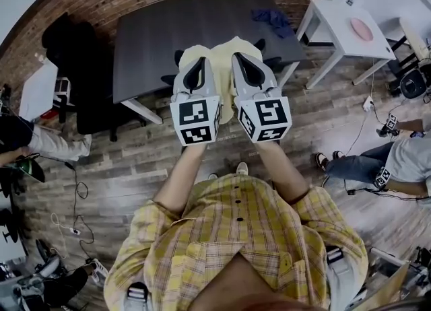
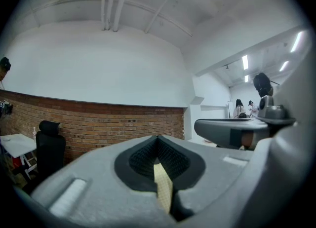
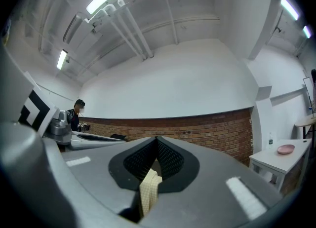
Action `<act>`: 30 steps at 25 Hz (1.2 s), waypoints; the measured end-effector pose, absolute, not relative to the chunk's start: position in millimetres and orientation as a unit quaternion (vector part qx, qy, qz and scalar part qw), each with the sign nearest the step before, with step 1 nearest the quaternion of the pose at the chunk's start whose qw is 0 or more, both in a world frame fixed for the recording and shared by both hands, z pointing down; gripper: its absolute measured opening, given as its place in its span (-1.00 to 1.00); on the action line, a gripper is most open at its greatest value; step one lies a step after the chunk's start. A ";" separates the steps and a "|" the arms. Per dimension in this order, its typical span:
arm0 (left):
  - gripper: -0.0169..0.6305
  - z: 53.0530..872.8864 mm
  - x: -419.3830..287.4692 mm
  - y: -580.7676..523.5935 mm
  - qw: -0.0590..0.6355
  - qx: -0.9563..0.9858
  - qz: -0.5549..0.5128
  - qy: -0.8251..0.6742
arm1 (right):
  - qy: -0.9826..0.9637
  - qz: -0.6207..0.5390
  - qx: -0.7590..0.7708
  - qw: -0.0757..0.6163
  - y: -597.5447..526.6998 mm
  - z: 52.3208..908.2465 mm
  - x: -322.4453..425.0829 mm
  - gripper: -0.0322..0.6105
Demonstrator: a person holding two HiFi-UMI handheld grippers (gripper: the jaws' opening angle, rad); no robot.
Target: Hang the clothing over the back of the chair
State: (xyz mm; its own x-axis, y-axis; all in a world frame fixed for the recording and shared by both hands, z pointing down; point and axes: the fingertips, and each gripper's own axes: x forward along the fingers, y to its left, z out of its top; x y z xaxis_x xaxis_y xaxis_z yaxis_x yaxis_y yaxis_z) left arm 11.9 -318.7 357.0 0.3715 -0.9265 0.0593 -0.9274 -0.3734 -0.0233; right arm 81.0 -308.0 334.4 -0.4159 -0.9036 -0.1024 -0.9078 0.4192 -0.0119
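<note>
I hold a pale yellow checked garment [image 1: 219, 54] up in front of me, stretched between both grippers. My left gripper [image 1: 196, 67] is shut on its left edge; a strip of the cloth [image 2: 163, 188] shows pinched between the jaws. My right gripper [image 1: 247, 64] is shut on the right edge, with a fold of the cloth [image 3: 149, 188] hanging from its jaws. The chair [image 1: 259, 46] is mostly hidden behind the garment and the grippers; only dark parts peek out at the sides, by the table's near edge.
A dark table [image 1: 202, 23] stands ahead with a blue cloth [image 1: 273, 20] on its far right. A black office chair [image 1: 81, 67] is at the left, a white side table [image 1: 343, 27] with a pink plate [image 1: 361, 29] at the right. People sit on both sides. Cables lie on the floor.
</note>
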 end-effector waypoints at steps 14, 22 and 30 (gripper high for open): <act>-0.95 367.9 21.7 -292.3 0.001 0.844 0.026 -0.536 | 0.842 0.032 -0.536 0.044 -284.0 348.3 77.4 -0.89; -0.95 371.7 22.2 -278.4 -0.003 0.848 0.021 -0.530 | 0.842 0.020 -0.537 0.047 -271.8 353.8 77.0 -0.89; -0.95 381.3 17.8 -268.9 -0.005 0.848 0.029 -0.529 | 0.837 0.018 -0.546 0.033 -262.0 368.6 74.7 -0.89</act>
